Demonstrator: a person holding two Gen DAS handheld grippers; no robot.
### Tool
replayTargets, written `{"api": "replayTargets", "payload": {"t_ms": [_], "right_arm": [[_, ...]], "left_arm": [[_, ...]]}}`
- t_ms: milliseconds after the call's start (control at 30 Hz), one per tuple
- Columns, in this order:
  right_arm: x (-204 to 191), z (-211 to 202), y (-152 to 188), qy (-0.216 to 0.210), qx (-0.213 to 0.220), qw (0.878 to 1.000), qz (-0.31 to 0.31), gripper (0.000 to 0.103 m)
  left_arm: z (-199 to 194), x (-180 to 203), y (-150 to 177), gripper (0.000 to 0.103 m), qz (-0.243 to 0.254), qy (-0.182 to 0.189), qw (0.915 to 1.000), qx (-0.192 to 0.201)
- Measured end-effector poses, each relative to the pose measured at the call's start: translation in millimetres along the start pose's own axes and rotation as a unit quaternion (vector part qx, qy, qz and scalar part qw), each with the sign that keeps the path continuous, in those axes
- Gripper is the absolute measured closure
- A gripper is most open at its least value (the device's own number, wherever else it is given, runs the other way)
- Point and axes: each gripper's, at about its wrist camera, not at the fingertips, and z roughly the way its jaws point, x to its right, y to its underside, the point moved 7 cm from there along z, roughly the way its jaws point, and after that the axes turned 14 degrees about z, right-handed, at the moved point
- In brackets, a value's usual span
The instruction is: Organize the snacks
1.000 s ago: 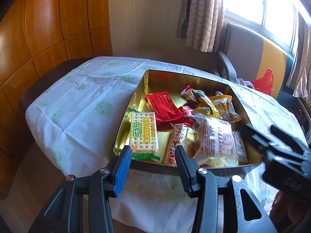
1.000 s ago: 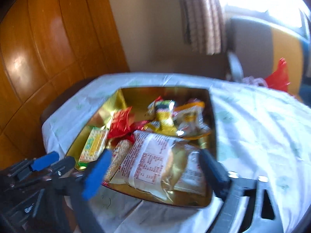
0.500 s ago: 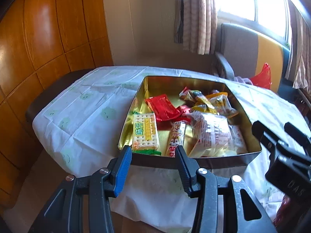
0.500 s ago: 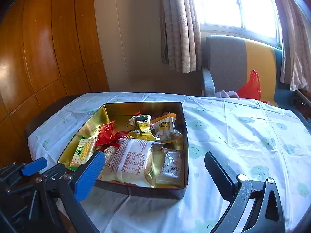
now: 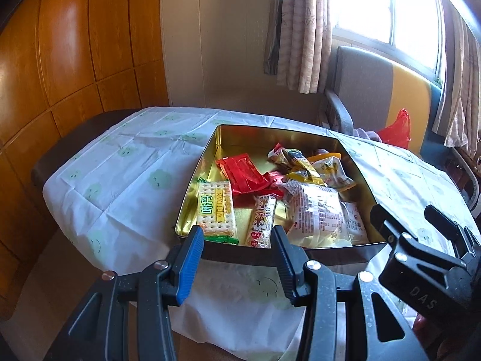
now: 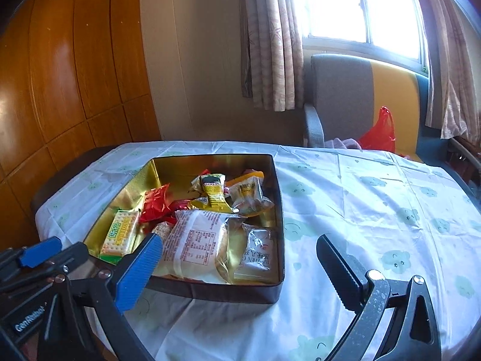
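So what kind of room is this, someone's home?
Probably a room in a home, a living or dining room. A table under a printed cloth holds a tin of packaged snacks, an armchair stands by a curtained window, and wood panelling lines the wall.

Two hand-held grippers hover side by side at the near edge of a gold tin (image 5: 210, 150), both angled downward toward it. The left gripper (image 5: 236, 258) has its jaws partly apart, holding nothing. The right gripper (image 6: 240, 267) has its jaws spread wide, also empty.
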Motion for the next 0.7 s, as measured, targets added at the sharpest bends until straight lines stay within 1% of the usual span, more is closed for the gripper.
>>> {"api": "replayTargets", "payload": {"t_ms": [300,700], "right_arm": [[0.1,-1.4,0.1,0.005,0.006,1.0,-0.003,0.0],[0.2,-1.3,-0.1,0.006,0.005,1.0,-0.004,0.0]], "left_arm": [[3.8,-1.2,2.5,0.056,0.001,-0.006,0.9999,-0.009],[3.3,0.9,2.7,0.056,0.008,-0.007,0.9999,-0.009]]}}
